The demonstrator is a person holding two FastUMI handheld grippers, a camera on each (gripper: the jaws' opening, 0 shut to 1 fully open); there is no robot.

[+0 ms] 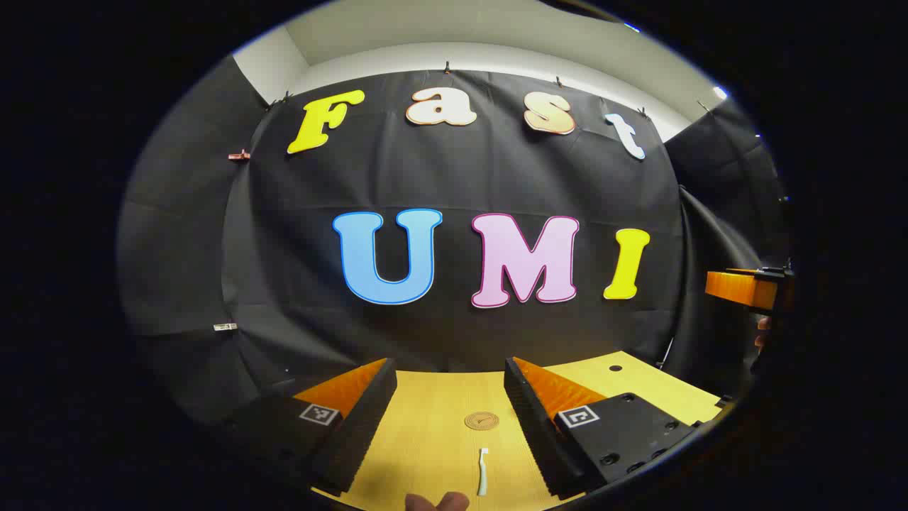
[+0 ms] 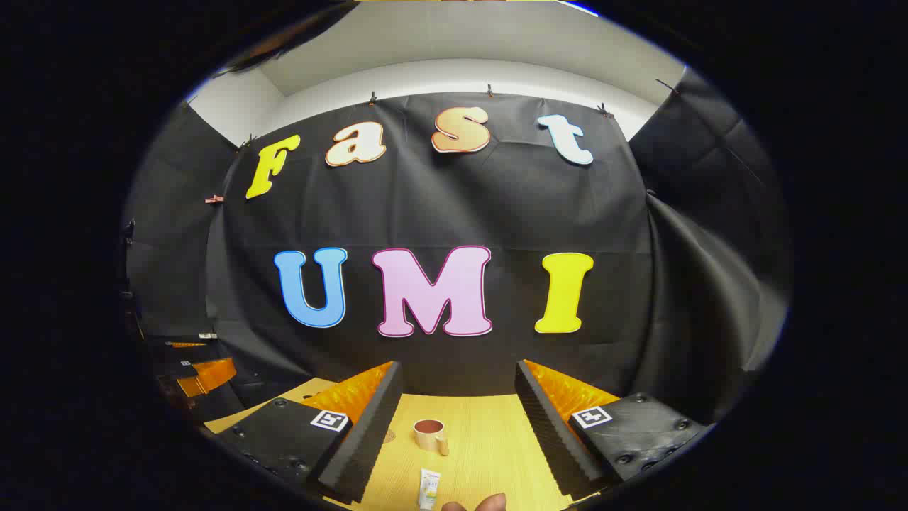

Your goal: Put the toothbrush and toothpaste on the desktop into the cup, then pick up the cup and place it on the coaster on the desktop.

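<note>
In the left gripper view my left gripper (image 1: 450, 372) is open above the wooden desktop (image 1: 433, 440). Between its fingers lie a round brown coaster (image 1: 482, 421) and, nearer to me, a white toothbrush (image 1: 483, 470) pointing away. My right gripper (image 2: 460, 372) is open too. In the right gripper view a small tan cup (image 2: 430, 434) with a handle stands upright between its fingers. A white toothpaste tube (image 2: 428, 488) lies on the desktop (image 2: 489, 440) just in front of the cup. Neither gripper touches anything.
The other gripper (image 1: 752, 287) shows at the far right of the left gripper view, and at the far left (image 2: 195, 375) of the right gripper view. A person's fingertips (image 1: 436, 502) (image 2: 482, 504) show at the bottom edges. The desktop has a small hole (image 1: 615, 368) at its far right.
</note>
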